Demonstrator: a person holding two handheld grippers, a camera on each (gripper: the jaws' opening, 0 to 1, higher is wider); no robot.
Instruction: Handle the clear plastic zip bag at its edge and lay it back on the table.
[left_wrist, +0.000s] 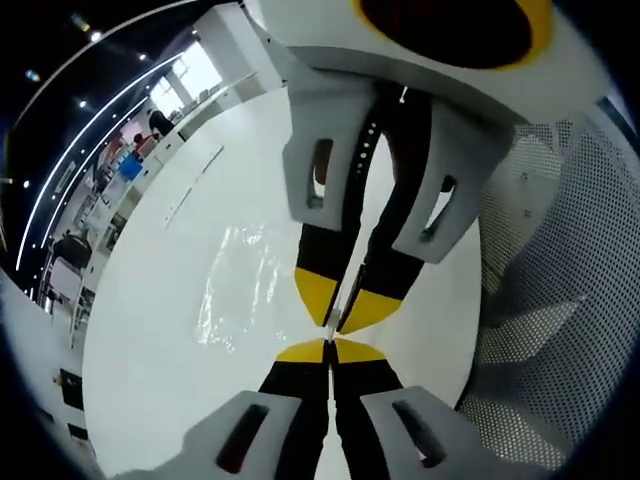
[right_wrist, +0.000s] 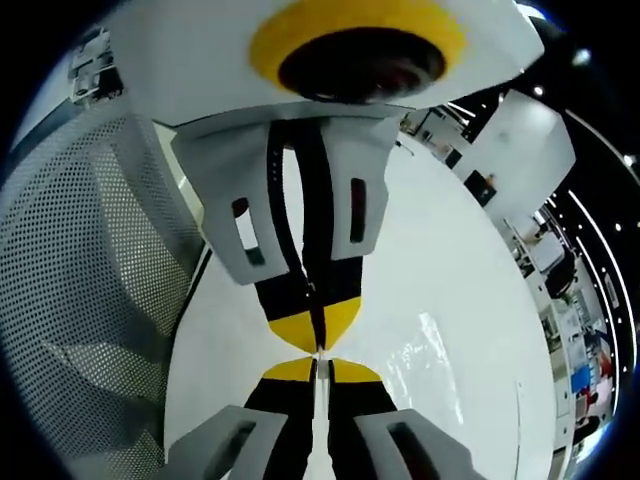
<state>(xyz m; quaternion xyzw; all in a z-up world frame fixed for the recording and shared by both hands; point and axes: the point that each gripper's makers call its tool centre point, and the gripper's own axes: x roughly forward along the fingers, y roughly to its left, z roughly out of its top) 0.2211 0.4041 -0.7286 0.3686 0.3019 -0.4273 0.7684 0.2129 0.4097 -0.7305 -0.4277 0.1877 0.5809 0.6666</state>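
One clear plastic zip bag (left_wrist: 235, 285), glossy and crinkled, lay flat on the smooth white table (left_wrist: 150, 380) at ten o'clock from the left gripper (left_wrist: 329, 345). Two grippers met tip to tip; the right gripper (right_wrist: 319, 357) and the left each had yellow-tipped jaws pressed closed, apparently pinching nothing. One perforated white chair (left_wrist: 560, 280) stood at three o'clock.

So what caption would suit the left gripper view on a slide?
Two shut grippers meet tip to tip above a clear zip bag on a white table.
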